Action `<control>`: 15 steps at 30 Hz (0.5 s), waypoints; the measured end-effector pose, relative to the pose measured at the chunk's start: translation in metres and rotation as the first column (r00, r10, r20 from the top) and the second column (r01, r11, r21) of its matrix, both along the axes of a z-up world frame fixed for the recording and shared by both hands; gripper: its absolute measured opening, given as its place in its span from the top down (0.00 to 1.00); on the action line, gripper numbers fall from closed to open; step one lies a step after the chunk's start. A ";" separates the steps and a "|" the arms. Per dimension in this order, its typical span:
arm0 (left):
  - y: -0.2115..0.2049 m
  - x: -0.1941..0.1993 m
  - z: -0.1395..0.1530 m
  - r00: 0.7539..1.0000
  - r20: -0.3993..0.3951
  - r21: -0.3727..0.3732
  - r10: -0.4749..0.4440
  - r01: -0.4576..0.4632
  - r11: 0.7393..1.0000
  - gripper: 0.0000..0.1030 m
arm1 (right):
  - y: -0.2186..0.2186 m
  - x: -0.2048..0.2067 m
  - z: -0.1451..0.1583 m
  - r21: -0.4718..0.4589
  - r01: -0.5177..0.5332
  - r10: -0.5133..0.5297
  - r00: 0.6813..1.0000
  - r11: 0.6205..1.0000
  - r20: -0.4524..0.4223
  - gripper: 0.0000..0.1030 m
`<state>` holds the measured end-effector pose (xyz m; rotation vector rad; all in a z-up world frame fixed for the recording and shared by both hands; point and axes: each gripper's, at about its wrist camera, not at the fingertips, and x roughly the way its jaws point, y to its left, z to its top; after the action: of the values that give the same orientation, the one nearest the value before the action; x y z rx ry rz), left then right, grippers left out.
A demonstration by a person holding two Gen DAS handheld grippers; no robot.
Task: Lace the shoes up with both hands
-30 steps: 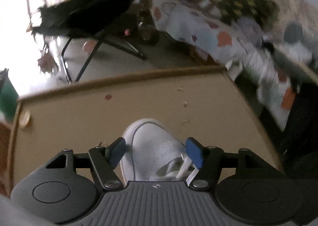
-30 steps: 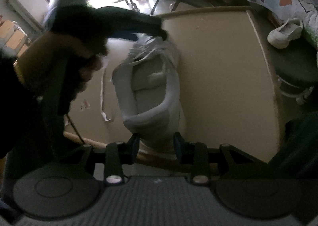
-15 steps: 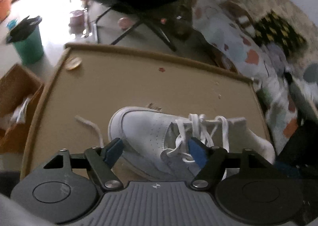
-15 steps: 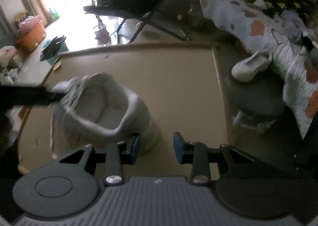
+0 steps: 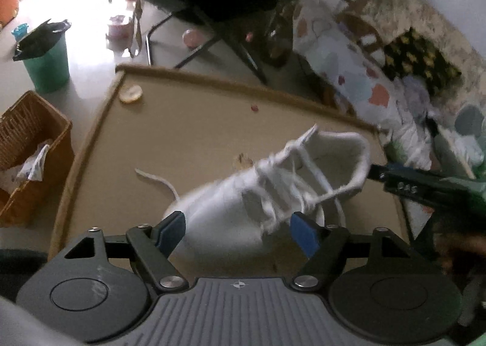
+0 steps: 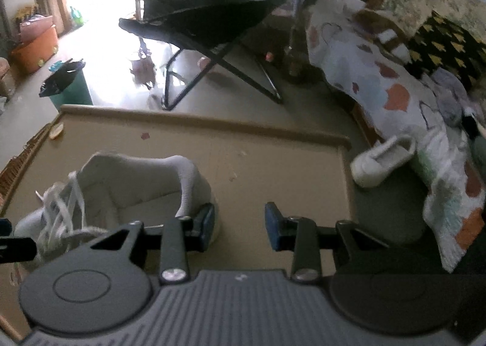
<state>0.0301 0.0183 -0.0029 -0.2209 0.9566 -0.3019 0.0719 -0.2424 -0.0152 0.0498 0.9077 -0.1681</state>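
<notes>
White leather shoe (image 5: 243, 203), laces (image 5: 291, 181) loosely crossed, padded collar; left gripper (image 5: 238, 232) spread, unclamped; right gripper (image 6: 238, 224) parted, nothing held.

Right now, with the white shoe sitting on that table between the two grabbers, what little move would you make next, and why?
Probably ease the left gripper toward the loose lace end lying on the table beside the shoe's toe. Its jaws stand apart with nothing pinched, the right gripper is empty too, and the shoe is only partly laced, so a free end must be picked up first.
</notes>
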 end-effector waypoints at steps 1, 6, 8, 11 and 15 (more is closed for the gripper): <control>0.005 0.003 0.001 1.000 0.009 -0.010 0.018 -0.018 1.000 0.25 | 0.001 0.004 -0.001 0.008 -0.010 0.010 1.000 1.000 -0.006 0.65; 0.026 0.027 -0.004 0.992 -0.001 -0.033 0.123 -0.123 0.992 0.25 | 0.001 0.022 -0.010 0.082 -0.027 0.031 0.999 0.996 -0.039 0.65; 0.032 0.037 -0.010 0.989 -0.023 -0.039 0.146 -0.147 0.988 0.25 | 0.001 0.026 -0.011 0.105 -0.033 0.038 0.998 0.994 -0.041 0.65; 0.035 0.046 -0.021 0.987 -0.075 -0.042 0.139 -0.143 0.989 0.25 | 0.002 0.026 -0.011 0.112 -0.042 0.046 0.998 0.993 -0.037 0.65; 0.034 0.043 -0.035 0.988 -0.110 -0.070 0.112 -0.120 0.990 0.25 | -0.007 0.019 -0.011 0.212 -0.026 0.046 0.995 0.977 -0.092 0.65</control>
<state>0.0735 0.0520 -0.0377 -0.3647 1.0330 -0.2213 0.0911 -0.2499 -0.0257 0.2236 1.0203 -0.0401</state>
